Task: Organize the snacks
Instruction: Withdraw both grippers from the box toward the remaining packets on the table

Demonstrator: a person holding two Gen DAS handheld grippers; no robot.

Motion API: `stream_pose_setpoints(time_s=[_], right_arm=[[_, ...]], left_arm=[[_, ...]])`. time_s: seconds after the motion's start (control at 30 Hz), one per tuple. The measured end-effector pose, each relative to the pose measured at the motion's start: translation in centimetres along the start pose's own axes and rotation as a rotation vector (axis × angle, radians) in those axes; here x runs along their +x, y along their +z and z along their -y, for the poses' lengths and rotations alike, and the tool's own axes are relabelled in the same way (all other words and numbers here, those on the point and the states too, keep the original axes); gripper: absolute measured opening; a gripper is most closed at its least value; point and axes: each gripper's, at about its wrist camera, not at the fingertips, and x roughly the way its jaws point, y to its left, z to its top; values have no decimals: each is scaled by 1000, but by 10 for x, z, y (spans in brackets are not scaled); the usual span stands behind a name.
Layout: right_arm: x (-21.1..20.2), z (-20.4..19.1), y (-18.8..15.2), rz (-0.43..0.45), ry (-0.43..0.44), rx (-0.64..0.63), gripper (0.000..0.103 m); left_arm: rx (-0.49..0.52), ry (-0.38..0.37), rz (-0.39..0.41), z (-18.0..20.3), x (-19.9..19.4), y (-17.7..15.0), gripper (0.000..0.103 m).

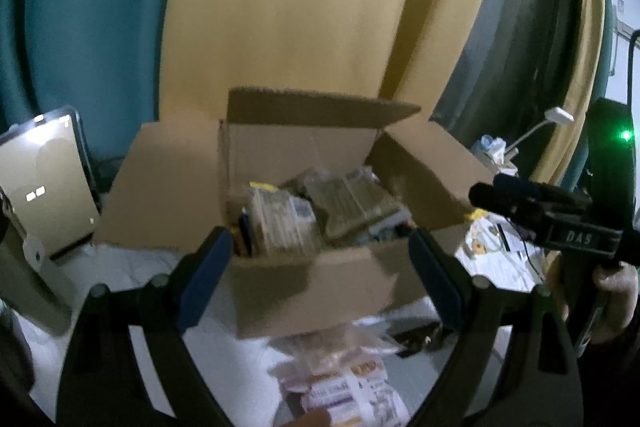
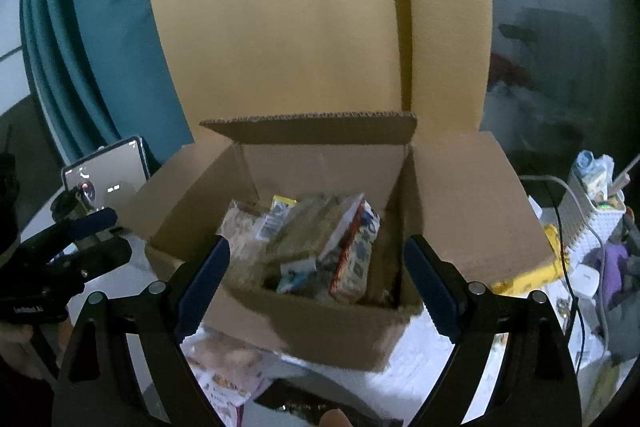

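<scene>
An open brown cardboard box (image 1: pixel 304 279) sits at the centre of both views on a white table surface (image 1: pixel 120 259), all four flaps folded out, and I see it packed with snack packets. In the left wrist view a clear-wrapped pack of brownish bars (image 1: pixel 352 203) lies tilted on top, with a second clear pack (image 1: pixel 280 223) upright to its left. From the right wrist view I make out a red-and-blue printed snack carton (image 2: pixel 356 259) leaning against the box's right inner wall, and a small yellow-topped sachet (image 2: pixel 282 205) poking up at the far side.

Near the box's front wall, outside it, a pink-and-white printed snack bag (image 1: pixel 344 387) lies flat on the table; blur keeps me from reading it.

My left gripper (image 1: pixel 320 247) hangs in front of the box, its blue-padded jaws spread wide with nothing between them. My right gripper (image 2: pixel 318 255) does the same on its own side, jaws wide and empty. Each shows up in the other's camera as a black tool in a hand (image 1: pixel 612 291).

To the left of the box a smartphone with a lit screen (image 1: pixel 44 183) stands propped on a mount. To the right are a white perforated basket of small items (image 2: pixel 592 211), a white cable (image 2: pixel 560 183) and some yellow packaging (image 2: pixel 532 275). Behind everything hangs a mustard-yellow curtain (image 1: pixel 288 7) beside a teal curtain (image 1: pixel 96 15).
</scene>
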Motion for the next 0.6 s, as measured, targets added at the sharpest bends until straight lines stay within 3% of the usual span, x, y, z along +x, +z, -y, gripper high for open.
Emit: stream_pose_setpoints(time_s=[0.6], right_arm=[[-5,36,-74,-86,20,47,91]], left_arm=[[-44,21,-157,28,14,-80,91]])
